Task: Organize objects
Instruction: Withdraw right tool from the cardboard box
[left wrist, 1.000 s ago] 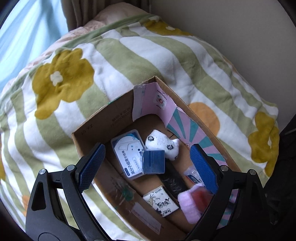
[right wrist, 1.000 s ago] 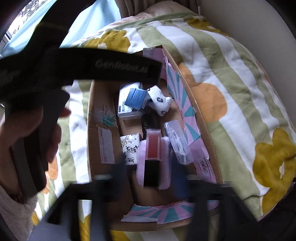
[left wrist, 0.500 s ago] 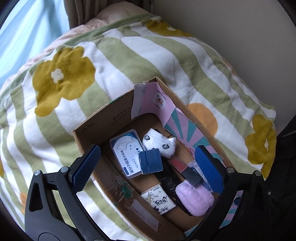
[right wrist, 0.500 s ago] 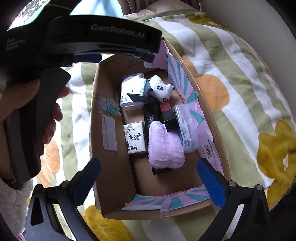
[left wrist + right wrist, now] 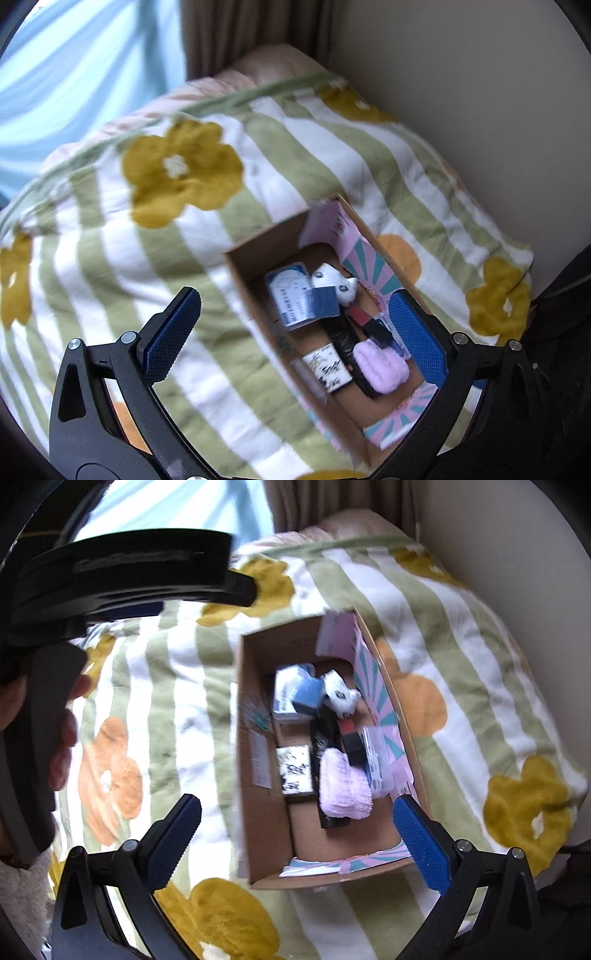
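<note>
Left wrist view shows the left gripper [image 5: 295, 332] held above a bed, its fingers [image 5: 171, 334] spread wide with nothing between them. A cardboard box [image 5: 255, 280] sits on the striped flower blanket [image 5: 184, 173], its long axis running from the lower right up toward the wall, and it lies mostly by the right-hand finger rather than centred between the two. Inside lie a white case [image 5: 286, 295], a blue card [image 5: 325, 301], a panda toy [image 5: 334, 278], a patterned tissue pack [image 5: 327, 365] and a pink fluffy cloth [image 5: 380, 365]. In the right wrist view the right gripper [image 5: 297, 836] is also wide open and holding nothing; the box [image 5: 255, 823] runs lengthwise away from the camera, its near end between the fingers [image 5: 419, 843]. The pink cloth [image 5: 343, 786] lies along that same axis, beside the tissue pack [image 5: 295, 770]. The left hand [image 5: 62, 734] grips its handle at the far left.
</note>
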Motion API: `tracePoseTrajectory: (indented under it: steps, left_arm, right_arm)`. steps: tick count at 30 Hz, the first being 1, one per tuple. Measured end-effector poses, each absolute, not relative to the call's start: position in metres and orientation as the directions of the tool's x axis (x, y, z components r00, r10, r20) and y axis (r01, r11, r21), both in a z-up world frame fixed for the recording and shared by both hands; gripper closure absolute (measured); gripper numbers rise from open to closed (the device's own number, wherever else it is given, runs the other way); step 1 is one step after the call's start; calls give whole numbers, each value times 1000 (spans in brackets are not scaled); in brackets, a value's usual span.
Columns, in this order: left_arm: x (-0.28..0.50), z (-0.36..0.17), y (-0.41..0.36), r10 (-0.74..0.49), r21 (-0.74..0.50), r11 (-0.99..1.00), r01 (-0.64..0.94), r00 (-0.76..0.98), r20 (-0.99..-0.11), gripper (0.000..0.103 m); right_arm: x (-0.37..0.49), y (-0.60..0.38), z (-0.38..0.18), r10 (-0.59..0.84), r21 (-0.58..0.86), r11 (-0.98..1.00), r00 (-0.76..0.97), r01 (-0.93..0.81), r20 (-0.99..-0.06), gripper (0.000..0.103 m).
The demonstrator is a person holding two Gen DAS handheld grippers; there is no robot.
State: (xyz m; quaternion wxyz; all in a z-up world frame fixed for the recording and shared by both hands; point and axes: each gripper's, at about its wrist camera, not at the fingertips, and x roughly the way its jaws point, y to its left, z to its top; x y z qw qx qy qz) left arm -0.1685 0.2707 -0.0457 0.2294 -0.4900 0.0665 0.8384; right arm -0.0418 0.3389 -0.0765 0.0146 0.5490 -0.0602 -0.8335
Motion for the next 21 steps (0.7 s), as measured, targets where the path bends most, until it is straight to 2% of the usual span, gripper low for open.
tracePoseTrajectory:
  steps: [5, 11, 18, 21]
  left_arm:
    - [-142, 3, 201, 272, -110, -933, -344, -471, -839, 1]
    - [-89, 36, 107, 179, -101, -980, -174, -526, -831, 1]
    - [-17, 43, 30, 65, -61, -998, -26, -552, -832, 1]
    - [6, 40, 12, 64, -84, -996, 11, -554, -830, 1]
  right_arm:
    - [-39, 304, -42, -105, 94, -994, -397, 49, -912, 0]
    - [-35, 256, -14, -137, 89, -987, -404, 136, -905, 0]
    - [-25, 211, 0, -151, 73, -978, -420, 195, -895, 0]
    - [-19, 202, 3, -155, 76, -977, -422, 200, -893, 0]
